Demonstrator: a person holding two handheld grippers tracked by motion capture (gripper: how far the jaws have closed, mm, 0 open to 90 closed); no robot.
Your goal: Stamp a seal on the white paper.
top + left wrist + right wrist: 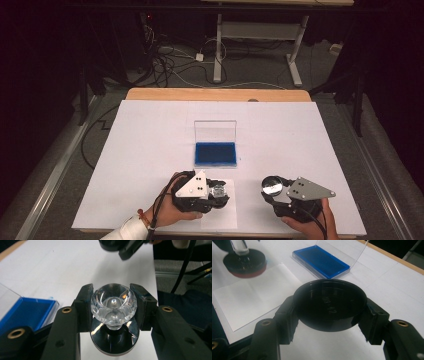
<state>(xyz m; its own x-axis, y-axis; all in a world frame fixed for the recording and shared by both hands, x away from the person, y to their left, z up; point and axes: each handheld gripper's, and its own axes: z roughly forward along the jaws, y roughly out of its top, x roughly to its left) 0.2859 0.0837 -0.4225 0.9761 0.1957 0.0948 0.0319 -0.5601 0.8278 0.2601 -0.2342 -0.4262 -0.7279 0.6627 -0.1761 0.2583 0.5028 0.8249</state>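
Observation:
My left gripper (114, 307) is shut on the clear faceted knob (114, 303) of a stamp; its round black base (114, 340) hangs just below the jaws. In the high view this gripper (220, 192) holds the stamp (218, 190) over a white sheet of paper (220, 215) near the front edge. In the right gripper view the stamp (244, 261) rests on or just above the sheet (254, 295). My right gripper (329, 315) is shut on a round black cap (329, 303), its hollow facing up. It (272, 187) stays at the front right.
An open blue ink pad (215, 154) with a clear upright lid (215, 130) lies mid-table, just beyond both grippers. It shows at the left (27, 312) in the left gripper view. The white table cover (150, 150) ends at a wooden back edge (215, 94).

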